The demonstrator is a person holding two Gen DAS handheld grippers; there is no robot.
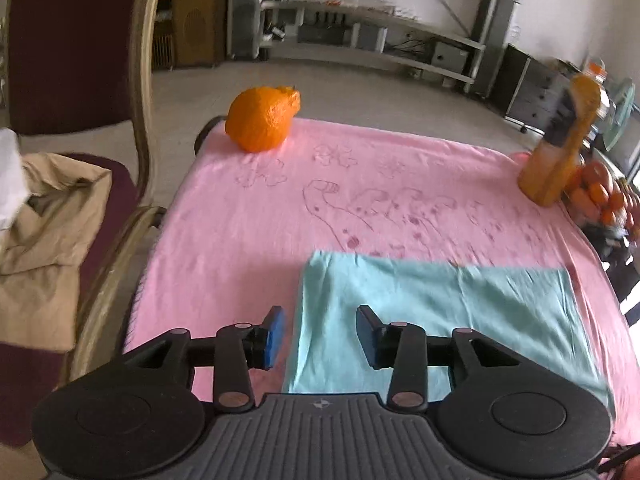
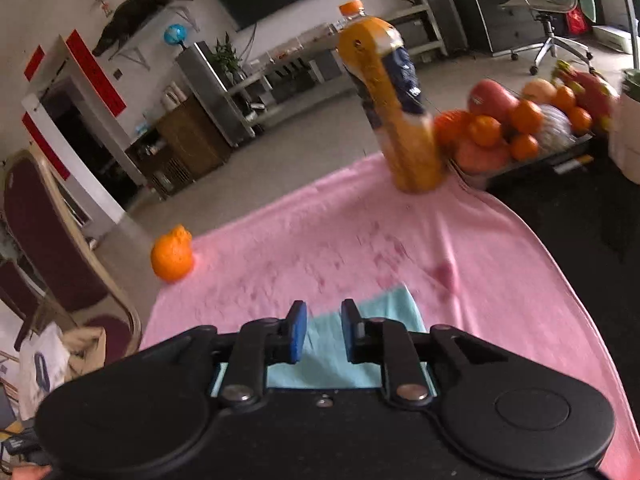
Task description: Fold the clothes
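The teal garment lies flat on the pink cloth that covers the bench, at the near edge and right of centre — already a neat rectangle, its long axis running left to right across the bench.

The left tool hangs above the garment's left end. Its jaws stand partly apart with nothing between them; the left edge of the garment shows in the gap beneath, not gripped. The right tool hovers over the garment's far right corner, jaws parted more narrowly, likewise empty — only teal fabric seen below through the gap.

So each tool sits over its own end of the rectangle, and the garment lies just below and ahead of both. If another fold is wanted, it most likely goes across that long axis: one short end carried over onto the other. For the left end the left tool is plainly nearer, for the right end the right.

Well away at the far side stand an orange at the left corner and a juice bottle at the right, clear of any fold.
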